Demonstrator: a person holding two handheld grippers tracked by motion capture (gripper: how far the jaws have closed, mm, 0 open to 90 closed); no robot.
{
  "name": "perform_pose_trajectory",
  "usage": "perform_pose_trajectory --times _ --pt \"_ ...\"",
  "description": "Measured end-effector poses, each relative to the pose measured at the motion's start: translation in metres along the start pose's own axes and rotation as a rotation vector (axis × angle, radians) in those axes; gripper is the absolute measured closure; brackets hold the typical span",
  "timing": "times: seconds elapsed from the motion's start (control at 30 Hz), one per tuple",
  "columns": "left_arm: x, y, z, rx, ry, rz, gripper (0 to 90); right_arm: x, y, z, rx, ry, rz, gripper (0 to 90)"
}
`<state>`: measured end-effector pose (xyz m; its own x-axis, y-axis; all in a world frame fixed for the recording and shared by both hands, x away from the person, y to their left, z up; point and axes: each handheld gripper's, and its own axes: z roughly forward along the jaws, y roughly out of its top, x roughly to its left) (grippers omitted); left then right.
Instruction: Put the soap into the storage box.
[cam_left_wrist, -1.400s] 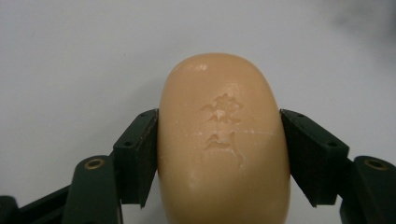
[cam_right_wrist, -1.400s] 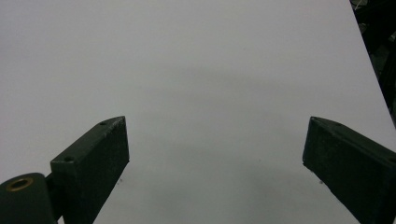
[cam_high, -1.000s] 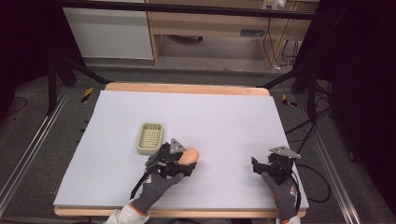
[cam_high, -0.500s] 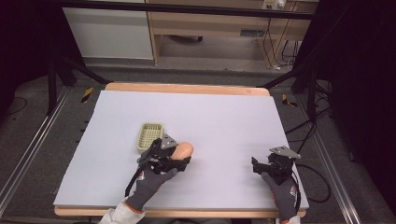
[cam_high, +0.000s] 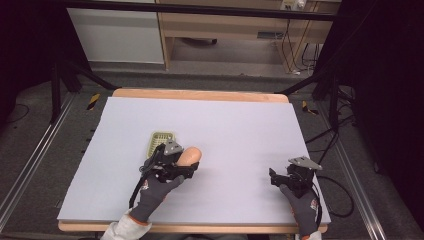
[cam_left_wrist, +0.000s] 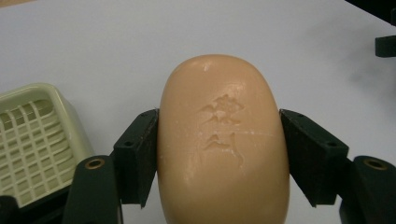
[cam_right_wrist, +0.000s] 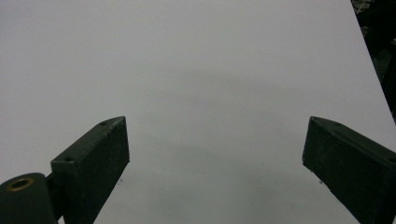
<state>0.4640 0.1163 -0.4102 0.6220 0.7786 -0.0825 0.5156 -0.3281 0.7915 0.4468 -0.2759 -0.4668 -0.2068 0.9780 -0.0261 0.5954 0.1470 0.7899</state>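
My left gripper (cam_left_wrist: 219, 154) has its jaws clenched on both long sides of the peach-coloured soap bar (cam_left_wrist: 222, 144) (stamped characters face up), holding it over the white table (cam_high: 240, 125). The pale green soap dish (cam_left_wrist: 32, 140) sits just beside the soap, at the lower left in the left gripper view, its slatted inside bare. My right gripper (cam_right_wrist: 215, 158) rests well apart near the table's right front corner, its jaws spread wide with nothing between them.
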Motion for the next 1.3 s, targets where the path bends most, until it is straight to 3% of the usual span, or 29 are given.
perform_pose_trajectory --times 0.9,1.3 --pt "0.037 0.008 -0.011 -0.034 0.079 -0.046 31.9 0.001 0.001 0.000 -0.006 0.000 -0.012 7.7" --pt "0.047 0.011 -0.013 -0.045 0.106 -0.061 31.9 0.003 0.001 0.000 -0.006 0.004 -0.010 7.7"
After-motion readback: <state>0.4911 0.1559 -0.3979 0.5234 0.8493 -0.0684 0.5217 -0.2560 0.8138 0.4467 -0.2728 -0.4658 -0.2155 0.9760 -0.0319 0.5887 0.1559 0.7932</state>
